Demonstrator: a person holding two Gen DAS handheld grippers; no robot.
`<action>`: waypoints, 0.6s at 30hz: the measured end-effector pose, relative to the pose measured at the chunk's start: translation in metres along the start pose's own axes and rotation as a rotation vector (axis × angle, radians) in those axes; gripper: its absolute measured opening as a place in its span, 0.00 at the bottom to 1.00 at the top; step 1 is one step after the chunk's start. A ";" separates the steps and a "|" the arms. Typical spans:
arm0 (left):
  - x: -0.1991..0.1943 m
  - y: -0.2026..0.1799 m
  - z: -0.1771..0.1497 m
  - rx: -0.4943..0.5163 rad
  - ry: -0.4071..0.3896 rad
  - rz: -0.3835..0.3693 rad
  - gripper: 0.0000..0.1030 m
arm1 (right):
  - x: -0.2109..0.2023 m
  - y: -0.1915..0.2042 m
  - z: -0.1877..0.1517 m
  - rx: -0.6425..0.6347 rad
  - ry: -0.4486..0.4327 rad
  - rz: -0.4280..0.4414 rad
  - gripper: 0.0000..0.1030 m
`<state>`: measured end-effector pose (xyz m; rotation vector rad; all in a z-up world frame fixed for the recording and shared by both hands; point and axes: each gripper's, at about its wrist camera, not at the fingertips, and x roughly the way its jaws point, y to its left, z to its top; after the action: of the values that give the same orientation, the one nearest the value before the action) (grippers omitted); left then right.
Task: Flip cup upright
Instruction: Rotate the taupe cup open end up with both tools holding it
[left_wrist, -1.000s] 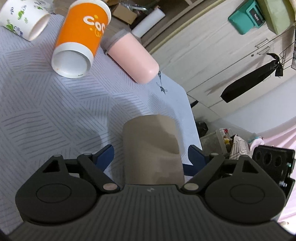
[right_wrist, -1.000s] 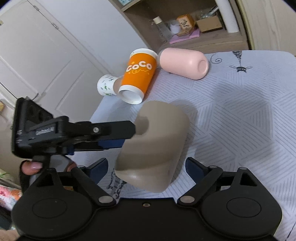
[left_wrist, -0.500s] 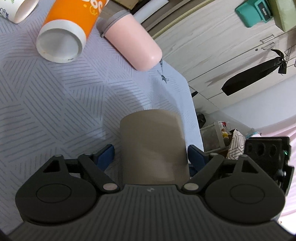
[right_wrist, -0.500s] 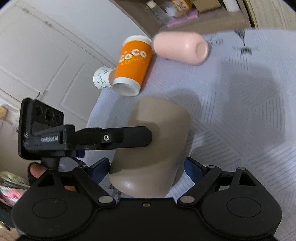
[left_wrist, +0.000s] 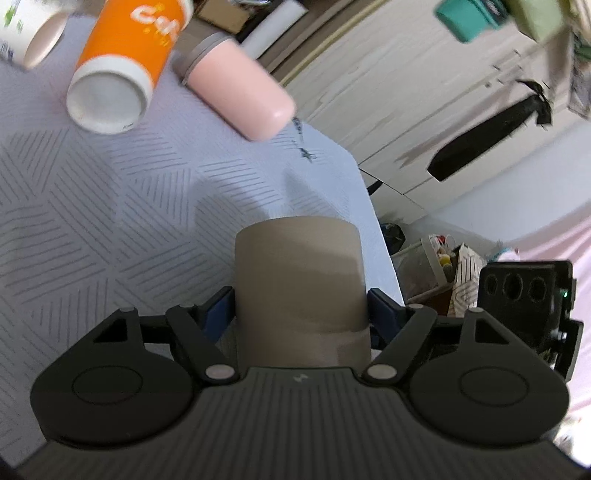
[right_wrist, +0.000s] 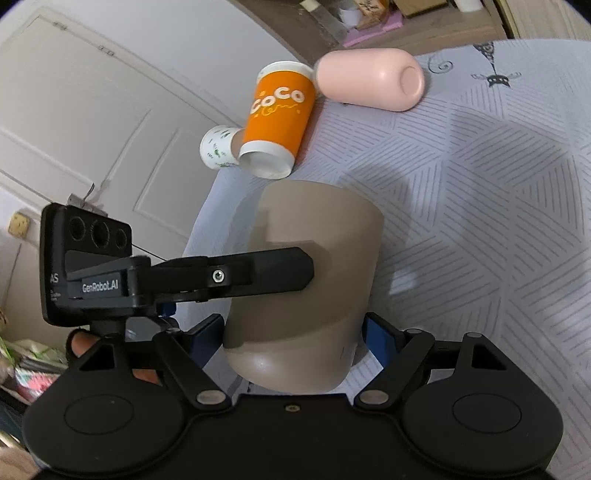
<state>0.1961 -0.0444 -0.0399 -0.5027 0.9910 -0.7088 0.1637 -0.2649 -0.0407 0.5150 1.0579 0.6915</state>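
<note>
A taupe cup (left_wrist: 301, 280) is held above the patterned tablecloth (left_wrist: 110, 206). My left gripper (left_wrist: 301, 306) is shut on the taupe cup, blue pads on both sides. In the right wrist view the same cup (right_wrist: 325, 258) sits between the fingers of my right gripper (right_wrist: 295, 332), its rounded base toward the camera; the pads look close to it or touching. The left gripper's finger (right_wrist: 258, 275) presses the cup's side from the left.
An orange "CoCo" paper cup (left_wrist: 125, 70), a pink tumbler (left_wrist: 236, 96) and a small white printed cup (left_wrist: 29, 37) lie on their sides at the far end of the cloth. The table edge (left_wrist: 373, 221) runs to the right; cupboards and clutter lie beyond.
The taupe cup has been lifted and turned while held, its base swinging toward the right wrist camera. The left gripper has stayed clamped on it. The lying cups have not moved.
</note>
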 end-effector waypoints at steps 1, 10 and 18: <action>-0.003 -0.004 -0.003 0.026 -0.006 0.001 0.74 | 0.000 0.002 -0.002 -0.015 -0.004 -0.005 0.83; -0.030 -0.033 -0.026 0.218 -0.067 0.010 0.74 | -0.010 0.036 -0.027 -0.228 -0.053 -0.105 0.83; -0.058 -0.065 -0.047 0.405 -0.142 0.068 0.74 | -0.021 0.068 -0.047 -0.447 -0.124 -0.201 0.82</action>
<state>0.1141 -0.0490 0.0154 -0.1616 0.7038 -0.7777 0.0964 -0.2312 -0.0009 0.0625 0.7938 0.6820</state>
